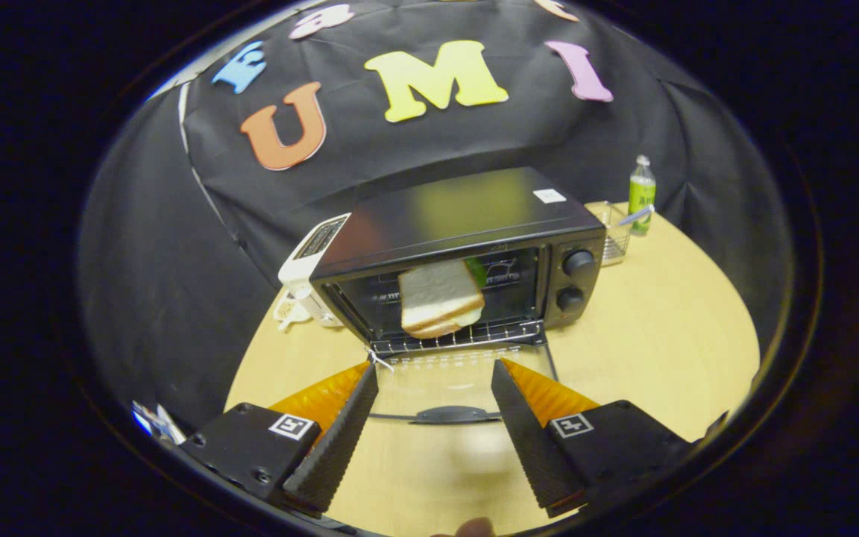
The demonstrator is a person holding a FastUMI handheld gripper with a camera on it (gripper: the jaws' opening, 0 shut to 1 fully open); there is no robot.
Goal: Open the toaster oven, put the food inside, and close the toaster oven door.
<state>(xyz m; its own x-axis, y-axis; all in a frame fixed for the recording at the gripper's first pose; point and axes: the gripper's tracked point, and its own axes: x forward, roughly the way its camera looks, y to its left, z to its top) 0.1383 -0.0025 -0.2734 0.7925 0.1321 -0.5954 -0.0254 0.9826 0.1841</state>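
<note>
Toaster oven [467, 246] on a round wooden bench [661, 335], door [459, 373] folded down flat toward the camera. The claw [433, 373] stands with its fingers spread wide and grips nothing; the door's dark handle [453, 413] lies between the fingers, touching neither. The food, a stack of white bread slices [441, 297], rests on the wire rack [467, 335] inside the cavity, near its front edge and tilted. Judged from this arrangement, the loading step is complete and only the door closure remains.

Hazards from here:
- The slices sit close to the rack's front lip. A rising door may catch them or push them askew.
- The handle is low and slim. Fingers closing off-centre may slip off it, and the door may then drop back.
- A hard swing upward may shove the light oven backward toward the white toaster [310, 261] just beside it.
- The glass door is transparent, so its edge is hard to judge against the bench.

Beyond the oven stand a wire basket [614, 235] and a green bottle [642, 194], well clear of the door's path.
</note>
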